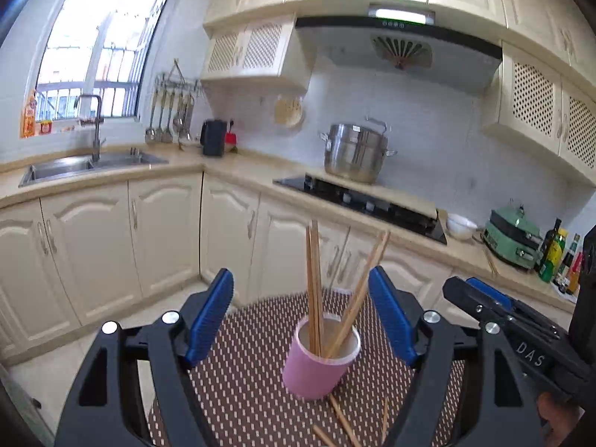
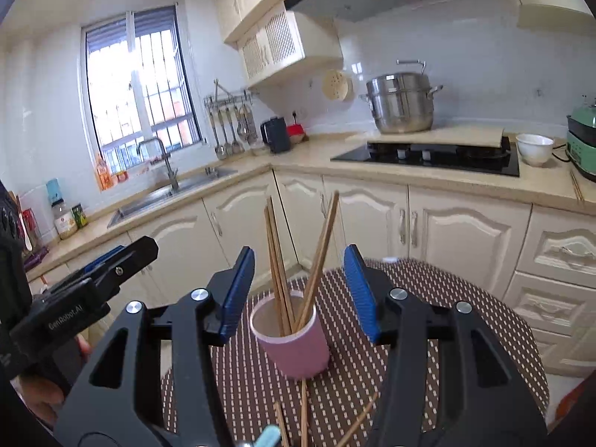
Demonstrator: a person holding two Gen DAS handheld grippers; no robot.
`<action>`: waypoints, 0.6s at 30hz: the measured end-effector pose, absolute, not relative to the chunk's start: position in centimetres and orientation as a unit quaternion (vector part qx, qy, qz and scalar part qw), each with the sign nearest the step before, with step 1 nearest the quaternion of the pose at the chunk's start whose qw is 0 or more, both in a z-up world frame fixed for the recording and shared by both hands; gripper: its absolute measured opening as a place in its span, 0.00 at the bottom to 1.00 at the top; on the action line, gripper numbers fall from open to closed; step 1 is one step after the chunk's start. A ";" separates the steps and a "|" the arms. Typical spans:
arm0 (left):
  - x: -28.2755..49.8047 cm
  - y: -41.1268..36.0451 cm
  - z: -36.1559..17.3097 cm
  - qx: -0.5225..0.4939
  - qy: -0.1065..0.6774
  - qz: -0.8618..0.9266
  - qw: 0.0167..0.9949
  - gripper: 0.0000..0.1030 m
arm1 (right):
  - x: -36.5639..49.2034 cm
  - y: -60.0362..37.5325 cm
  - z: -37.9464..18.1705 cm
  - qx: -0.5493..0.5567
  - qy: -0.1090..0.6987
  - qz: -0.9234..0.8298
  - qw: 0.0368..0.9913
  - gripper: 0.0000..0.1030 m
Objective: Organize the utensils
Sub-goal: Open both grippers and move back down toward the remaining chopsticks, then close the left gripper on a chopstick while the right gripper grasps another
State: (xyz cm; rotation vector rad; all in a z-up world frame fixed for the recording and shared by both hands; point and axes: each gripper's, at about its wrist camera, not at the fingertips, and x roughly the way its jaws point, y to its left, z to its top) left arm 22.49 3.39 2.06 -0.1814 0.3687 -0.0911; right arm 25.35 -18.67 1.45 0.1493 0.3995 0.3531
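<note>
A pink cup (image 1: 316,367) (image 2: 296,350) stands on a round table with a brown dotted mat (image 1: 246,391) (image 2: 428,335). Several wooden chopsticks (image 1: 314,287) (image 2: 277,264) stand in it. A few loose chopsticks (image 1: 342,422) (image 2: 303,417) lie on the mat in front of the cup. My left gripper (image 1: 300,316) is open and empty, its blue pads on either side of the cup, held above the table. My right gripper (image 2: 300,292) is open and empty, also framing the cup. Each gripper shows at the edge of the other's view.
A light blue handle end (image 2: 268,436) shows at the bottom of the right wrist view. Kitchen cabinets and counter run behind the table, with a sink (image 1: 74,167), a hob (image 1: 365,201) and a steel pot (image 1: 354,152). A white bowl (image 2: 534,147) sits on the counter.
</note>
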 end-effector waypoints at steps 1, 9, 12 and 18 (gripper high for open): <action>22.4 3.3 1.8 -0.088 0.194 -0.045 0.976 0.71 | 25.2 -18.6 1.1 0.068 0.208 0.173 0.960 0.49; 20.8 3.4 -1.3 -0.077 0.273 -0.045 0.958 0.71 | 24.8 -17.4 -4.2 0.034 0.333 0.173 0.926 0.49; 20.3 3.6 -2.3 -0.084 0.292 -0.045 0.952 0.71 | 25.2 -16.9 -6.4 0.031 0.380 0.177 0.907 0.49; 20.3 4.4 -4.7 -0.106 0.349 -0.047 0.930 0.71 | 26.5 -14.9 -10.7 0.013 0.450 0.179 0.875 0.49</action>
